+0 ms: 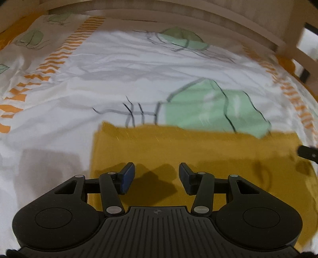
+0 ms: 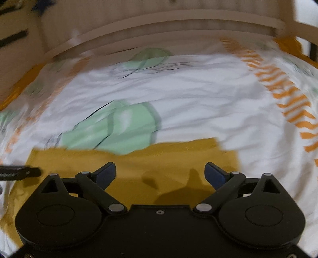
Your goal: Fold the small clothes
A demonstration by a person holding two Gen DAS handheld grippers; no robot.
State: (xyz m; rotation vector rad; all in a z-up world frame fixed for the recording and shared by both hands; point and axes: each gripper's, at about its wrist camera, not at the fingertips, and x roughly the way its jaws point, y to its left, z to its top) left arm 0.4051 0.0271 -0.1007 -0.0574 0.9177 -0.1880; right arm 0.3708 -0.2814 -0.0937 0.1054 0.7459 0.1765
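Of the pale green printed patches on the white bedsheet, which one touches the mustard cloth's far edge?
The large pale green patch, partly overlapped by the mustard-yellow cloth; the smaller green patches lie farther away, near the wooden bed rail.

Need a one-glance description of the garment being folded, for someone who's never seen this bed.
Start at the bed's white printed sheet, patterned with mint-green blobs and orange stripes. On its near side, under the open left gripper and open right gripper, lies the mustard-yellow cloth. It is the only plain, solid-coloured piece there.

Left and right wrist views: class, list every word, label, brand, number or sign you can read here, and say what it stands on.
None can be read.
left gripper: a small round emblem on its body, no letters.
right gripper: no markings.
mustard cloth: plain.
bed sheet: only printed green shapes, orange stripes and sketch lines, no writing.
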